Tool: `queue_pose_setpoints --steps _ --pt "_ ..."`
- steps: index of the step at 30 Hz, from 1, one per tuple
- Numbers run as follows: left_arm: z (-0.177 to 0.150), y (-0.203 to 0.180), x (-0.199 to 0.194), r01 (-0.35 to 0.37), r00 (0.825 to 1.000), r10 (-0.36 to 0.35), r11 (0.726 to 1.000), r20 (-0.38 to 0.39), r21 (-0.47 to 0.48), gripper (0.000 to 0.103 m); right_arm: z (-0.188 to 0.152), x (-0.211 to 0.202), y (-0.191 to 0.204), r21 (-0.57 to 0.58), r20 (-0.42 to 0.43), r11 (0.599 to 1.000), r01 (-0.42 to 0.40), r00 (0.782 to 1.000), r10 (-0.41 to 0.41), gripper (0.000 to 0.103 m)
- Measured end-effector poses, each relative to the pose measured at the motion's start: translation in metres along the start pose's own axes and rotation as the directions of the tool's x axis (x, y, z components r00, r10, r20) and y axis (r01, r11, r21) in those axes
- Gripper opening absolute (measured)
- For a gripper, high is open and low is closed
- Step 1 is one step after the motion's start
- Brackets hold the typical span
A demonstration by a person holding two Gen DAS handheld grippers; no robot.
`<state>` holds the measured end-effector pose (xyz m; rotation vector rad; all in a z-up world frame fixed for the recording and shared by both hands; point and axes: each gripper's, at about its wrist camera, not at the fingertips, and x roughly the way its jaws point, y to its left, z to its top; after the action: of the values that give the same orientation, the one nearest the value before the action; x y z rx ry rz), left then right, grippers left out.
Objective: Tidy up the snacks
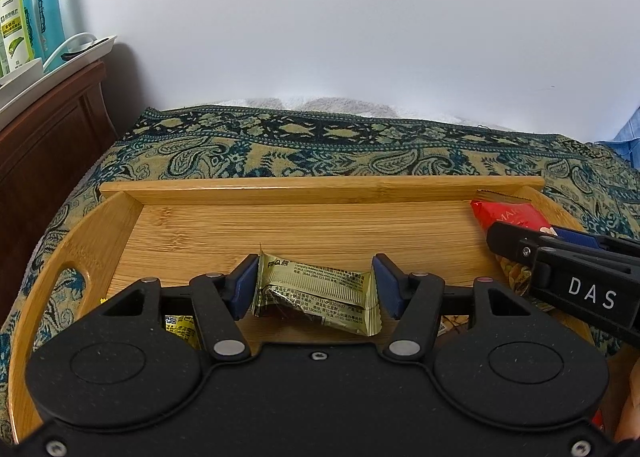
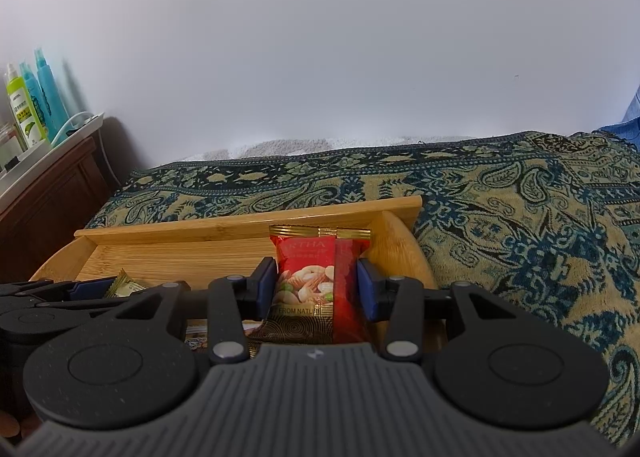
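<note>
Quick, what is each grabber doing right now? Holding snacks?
Left gripper: jaws closed on the crinkly gold-green foil snack packet.
Right gripper: jaws closed on the red nut snack packet, over the bamboo tray.

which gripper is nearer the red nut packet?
Right. The right gripper has the red nut packet between its pads, over the right end of the bamboo tray. The left gripper is off to its left, around a gold snack packet.
</note>
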<state>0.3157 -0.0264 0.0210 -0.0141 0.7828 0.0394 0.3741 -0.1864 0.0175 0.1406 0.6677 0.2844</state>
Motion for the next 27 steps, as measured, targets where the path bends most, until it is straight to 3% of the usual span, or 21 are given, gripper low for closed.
queue_pose_setpoints --steps 4,8,10,14,27 --pt "0.0 0.001 0.0 0.0 1.0 0.0 1.0 -0.008 0.001 0.065 0.0 -0.001 -0.001 0.003 0.002 1.0 -0.004 1.0 0.004 0.05" --pt "0.0 0.001 0.0 -0.002 1.0 0.002 1.0 -0.017 0.006 0.071 0.0 -0.003 0.0 0.002 0.014 1.0 -0.007 1.0 0.007 0.057" --pt "0.0 0.002 -0.001 -0.005 1.0 0.005 1.0 -0.021 0.004 0.072 0.001 -0.005 0.0 -0.001 0.023 1.0 -0.006 1.0 0.006 0.066" --pt "0.001 0.004 -0.006 -0.005 1.0 0.005 1.0 -0.022 0.002 0.075 0.001 -0.009 0.002 -0.005 0.039 1.0 -0.007 0.999 0.007 0.071" --pt "0.002 0.01 -0.058 -0.009 1.0 0.009 1.0 0.027 0.0 0.086 0.006 -0.052 0.002 0.071 0.146 0.997 -0.036 0.989 0.026 0.088"
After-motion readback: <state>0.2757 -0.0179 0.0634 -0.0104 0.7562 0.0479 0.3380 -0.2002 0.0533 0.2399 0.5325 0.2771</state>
